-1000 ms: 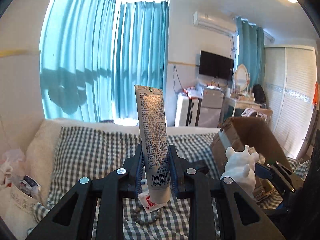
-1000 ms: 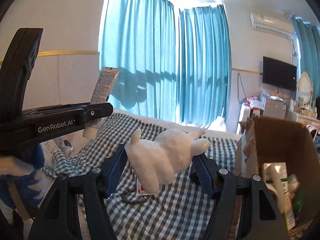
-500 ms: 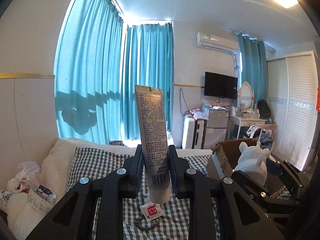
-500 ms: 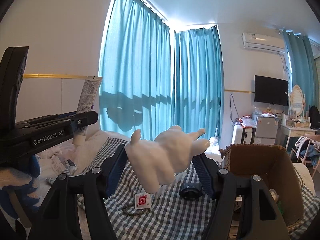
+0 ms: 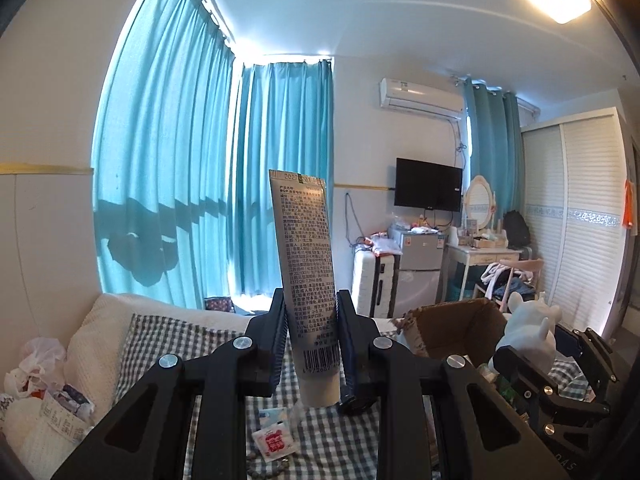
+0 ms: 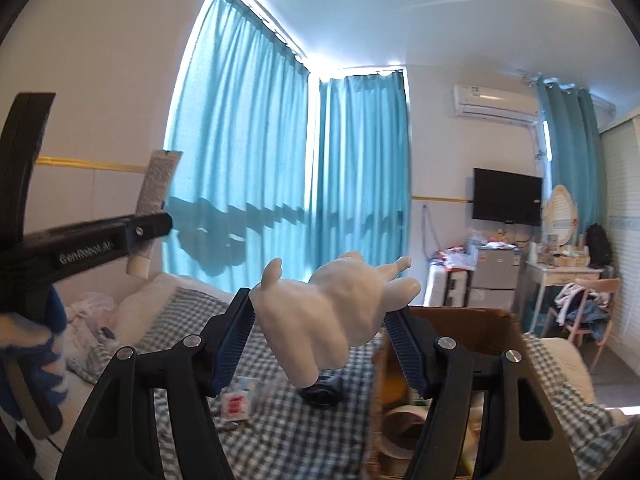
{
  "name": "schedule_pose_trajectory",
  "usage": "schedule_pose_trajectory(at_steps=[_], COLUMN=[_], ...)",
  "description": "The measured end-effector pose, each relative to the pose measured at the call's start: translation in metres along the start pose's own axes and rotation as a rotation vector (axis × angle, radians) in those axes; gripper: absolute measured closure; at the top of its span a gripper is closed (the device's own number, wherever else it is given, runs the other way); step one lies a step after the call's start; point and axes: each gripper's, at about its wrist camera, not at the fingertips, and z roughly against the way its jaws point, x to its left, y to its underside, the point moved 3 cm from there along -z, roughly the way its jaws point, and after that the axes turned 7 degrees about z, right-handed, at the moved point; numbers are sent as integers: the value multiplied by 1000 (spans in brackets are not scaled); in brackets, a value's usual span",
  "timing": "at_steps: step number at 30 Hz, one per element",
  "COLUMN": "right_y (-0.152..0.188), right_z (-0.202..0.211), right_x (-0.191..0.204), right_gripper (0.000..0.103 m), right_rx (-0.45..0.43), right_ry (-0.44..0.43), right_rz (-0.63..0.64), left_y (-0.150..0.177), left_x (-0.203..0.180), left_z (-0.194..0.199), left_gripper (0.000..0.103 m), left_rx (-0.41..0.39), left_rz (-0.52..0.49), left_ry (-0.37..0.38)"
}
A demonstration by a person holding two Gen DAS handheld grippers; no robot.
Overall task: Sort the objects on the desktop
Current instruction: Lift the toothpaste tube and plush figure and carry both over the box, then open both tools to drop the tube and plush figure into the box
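My left gripper (image 5: 311, 316) is shut on a grey tube (image 5: 306, 264) that stands upright between its pads, cap end down. In the right wrist view the same tube (image 6: 157, 184) shows at the far left, held by the left gripper (image 6: 140, 232). My right gripper (image 6: 320, 328) is shut on a white animal figurine (image 6: 328, 316) lying sideways across its pads; that figurine (image 5: 528, 328) also appears at the right of the left wrist view. An open cardboard box (image 5: 452, 324) sits on the checked cloth (image 5: 168, 336), just below and right of the figurine (image 6: 460, 324).
A small red-and-white sachet (image 5: 274, 442), a bead bracelet (image 5: 264, 468) and a dark round object (image 6: 324, 394) lie on the cloth. Crumpled bags and paper (image 5: 44, 384) pile at the left by a white pillow. A gloved hand (image 6: 28, 360) holds the left gripper.
Both grippers have risen and tipped upward, so more ceiling and less cloth shows. The box now sits lower in both views. Each grip is unchanged.
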Motion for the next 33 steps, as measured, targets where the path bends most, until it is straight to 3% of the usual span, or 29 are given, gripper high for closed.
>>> schedule_pose_trajectory(at_steps=[5, 8, 12, 19, 33], right_y=[1, 3, 8, 30, 92], right_z=[12, 21, 25, 13, -38], right_x=[-35, -54, -76, -113, -159], right_gripper=[37, 37, 37, 37, 37], right_rx=[-7, -30, -18, 40, 194], right_ry=[56, 70, 131, 188, 249], right_rz=[-36, -50, -47, -78, -151], left_y=[6, 15, 26, 41, 109], left_x=[-35, -55, -88, -126, -178], left_z=[-16, -32, -49, -77, -159], left_gripper=[79, 79, 79, 79, 79], left_rx=[23, 57, 95, 146, 348], left_rz=[-34, 14, -17, -75, -155], left_ry=[73, 167, 229, 282, 377])
